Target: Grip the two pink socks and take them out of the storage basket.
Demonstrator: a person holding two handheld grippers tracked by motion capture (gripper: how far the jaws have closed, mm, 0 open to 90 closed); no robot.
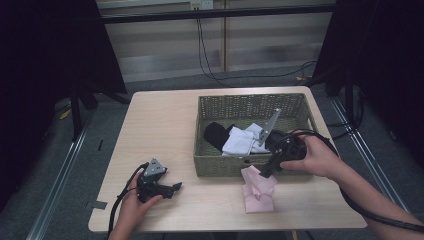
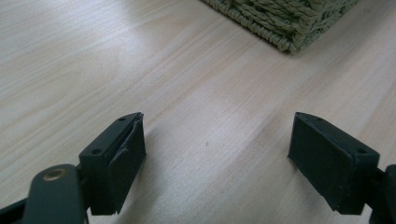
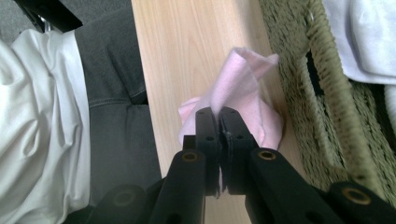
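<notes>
While the right gripper pinches a pink cloth on the table edge just in front of the wicker basket, left gripper rests nearby, jaws apart, empty. Likely mid-pickup; next: lift the cloth over the basket wall.

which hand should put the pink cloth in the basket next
Probably the right. The right gripper is already shut on the pink cloth, just in front of the woven basket. The left gripper sits open over bare table, farther from the cloth and holding nothing.
</notes>
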